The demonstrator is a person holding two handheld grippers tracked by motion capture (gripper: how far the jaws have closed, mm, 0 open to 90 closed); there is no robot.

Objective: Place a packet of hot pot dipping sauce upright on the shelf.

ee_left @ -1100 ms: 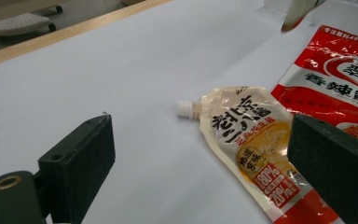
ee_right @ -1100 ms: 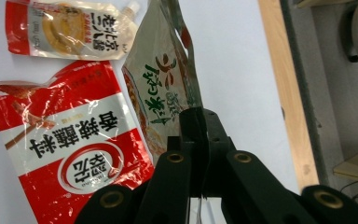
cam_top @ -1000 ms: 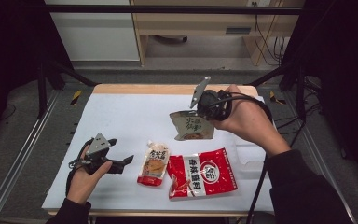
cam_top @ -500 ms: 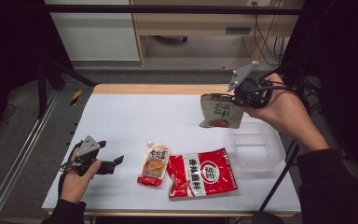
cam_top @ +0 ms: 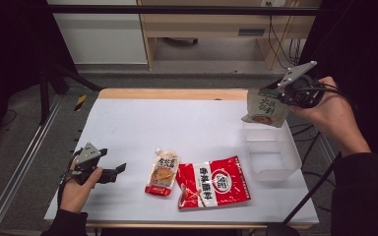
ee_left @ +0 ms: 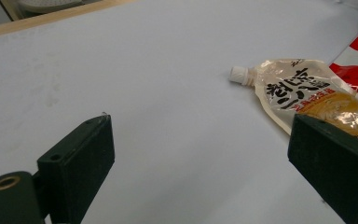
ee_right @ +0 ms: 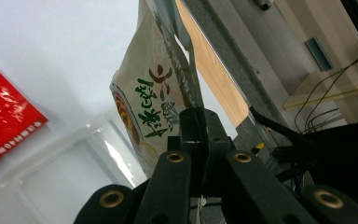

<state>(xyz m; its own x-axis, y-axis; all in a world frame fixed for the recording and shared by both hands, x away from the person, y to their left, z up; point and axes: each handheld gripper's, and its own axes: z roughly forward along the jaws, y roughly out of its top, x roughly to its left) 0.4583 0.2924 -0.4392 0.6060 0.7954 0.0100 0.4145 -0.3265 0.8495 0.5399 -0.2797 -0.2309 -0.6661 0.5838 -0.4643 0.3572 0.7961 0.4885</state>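
My right gripper (cam_top: pixel 281 96) is shut on the edge of a beige pouch with green lettering (cam_top: pixel 265 108), holding it in the air over the far rim of a clear plastic bin (cam_top: pixel 271 153) at the table's right. In the right gripper view the pouch (ee_right: pixel 151 95) hangs from the closed jaws above the bin (ee_right: pixel 65 172). A spouted sauce pouch (cam_top: pixel 162 171) and a red snack bag (cam_top: pixel 215 182) lie flat near the front middle. My left gripper (cam_top: pixel 120 169) rests low at the front left, jaws open and empty, with the spouted pouch (ee_left: pixel 303 93) ahead of them.
The white table top (cam_top: pixel 167 123) has a wooden far edge (cam_top: pixel 172 93). A metal frame rail (cam_top: pixel 24 162) runs along the left side. Cables trail off the table at the right, near the bin.
My right gripper has carried the beige pouch from the table's middle to the right, to above the clear bin. The left hand has shifted slightly toward the front left.
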